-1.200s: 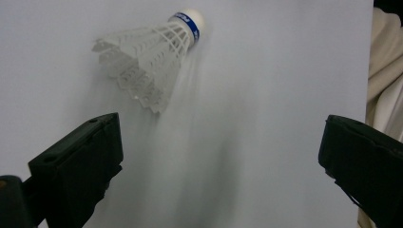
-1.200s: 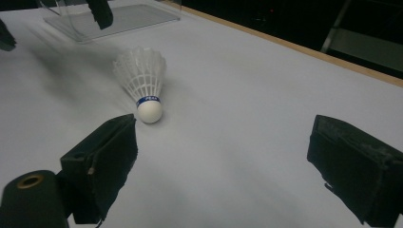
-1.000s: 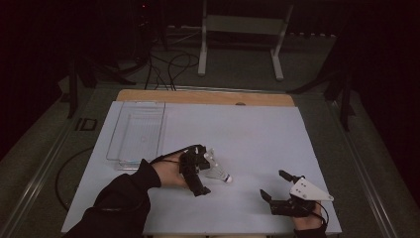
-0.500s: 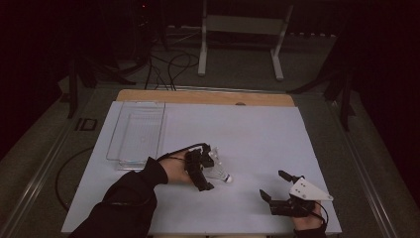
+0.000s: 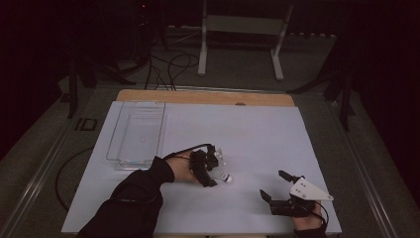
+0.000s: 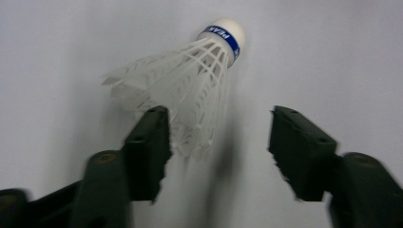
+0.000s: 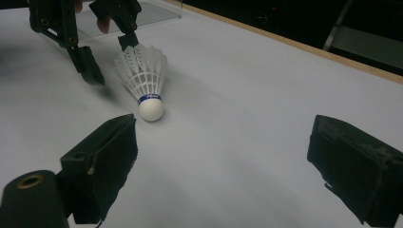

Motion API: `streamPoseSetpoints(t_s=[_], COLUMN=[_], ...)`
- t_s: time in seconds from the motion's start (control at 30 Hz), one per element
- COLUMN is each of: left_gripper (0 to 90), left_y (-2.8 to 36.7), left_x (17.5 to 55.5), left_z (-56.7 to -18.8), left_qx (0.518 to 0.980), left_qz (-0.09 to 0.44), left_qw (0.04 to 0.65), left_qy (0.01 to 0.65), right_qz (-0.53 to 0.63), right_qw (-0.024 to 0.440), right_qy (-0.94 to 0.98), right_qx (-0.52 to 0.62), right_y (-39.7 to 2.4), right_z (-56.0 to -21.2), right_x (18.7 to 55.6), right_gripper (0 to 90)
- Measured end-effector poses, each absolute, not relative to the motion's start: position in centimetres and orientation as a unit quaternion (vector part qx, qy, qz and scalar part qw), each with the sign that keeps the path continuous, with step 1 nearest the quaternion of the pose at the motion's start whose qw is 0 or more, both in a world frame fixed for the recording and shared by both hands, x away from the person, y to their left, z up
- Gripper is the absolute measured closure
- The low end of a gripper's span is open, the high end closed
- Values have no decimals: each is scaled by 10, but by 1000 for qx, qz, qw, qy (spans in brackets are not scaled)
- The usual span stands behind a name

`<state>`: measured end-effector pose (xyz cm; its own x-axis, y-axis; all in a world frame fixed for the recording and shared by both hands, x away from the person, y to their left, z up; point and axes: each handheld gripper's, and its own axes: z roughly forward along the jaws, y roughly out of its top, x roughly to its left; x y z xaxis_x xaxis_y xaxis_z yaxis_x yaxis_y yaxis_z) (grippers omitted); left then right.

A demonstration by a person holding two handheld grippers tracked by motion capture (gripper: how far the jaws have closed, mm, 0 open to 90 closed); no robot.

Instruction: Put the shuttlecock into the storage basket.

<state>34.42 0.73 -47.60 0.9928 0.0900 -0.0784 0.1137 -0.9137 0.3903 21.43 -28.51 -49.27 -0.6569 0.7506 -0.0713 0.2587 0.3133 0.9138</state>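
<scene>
A white feather shuttlecock (image 5: 224,174) with a blue band around its cork (image 6: 219,35) lies on its side on the white table (image 5: 257,134). My left gripper (image 5: 210,171) straddles its feather skirt. Its jaws have just been closing, and they stand half wide. In the left gripper view one finger (image 6: 147,147) touches the feathers, while the other stays clear of them. From the right gripper view the shuttlecock (image 7: 145,78) points its cork toward me, with the left gripper (image 7: 109,54) over the skirt. My right gripper (image 7: 230,166) rests open and holds nothing near the front right edge (image 5: 273,184).
A clear plastic tray (image 5: 136,134) sits at the table's far left. A wooden strip (image 5: 208,96) runs along the far edge. Beyond it stand a metal frame (image 5: 240,29) and cables on the dark floor.
The left gripper has come down and slightly right over the shuttlecock, and its jaws have narrowed around the feathers. The right gripper has stayed still.
</scene>
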Motion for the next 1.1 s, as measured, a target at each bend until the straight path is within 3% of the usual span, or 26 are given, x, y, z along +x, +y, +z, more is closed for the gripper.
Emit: streamPoseSetpoints(t_s=[0.37,0.53,1.1], left_gripper=[673,880,900], left_y=[-1,-2,-1], left_x=[346,345,340], left_z=[-480,-480,-458], left_qx=[979,978,977], left_qz=[-37,-39,-40], left_qw=[198,204,206], left_qy=[34,30,24], right_qz=[485,484,483], right_qw=[253,253,253], right_qy=[771,771,771], right_qx=[327,328,329], right_y=[-285,-285,-285], right_z=[-493,-493,-493], right_x=[214,215,214], right_gripper=[93,94,94])
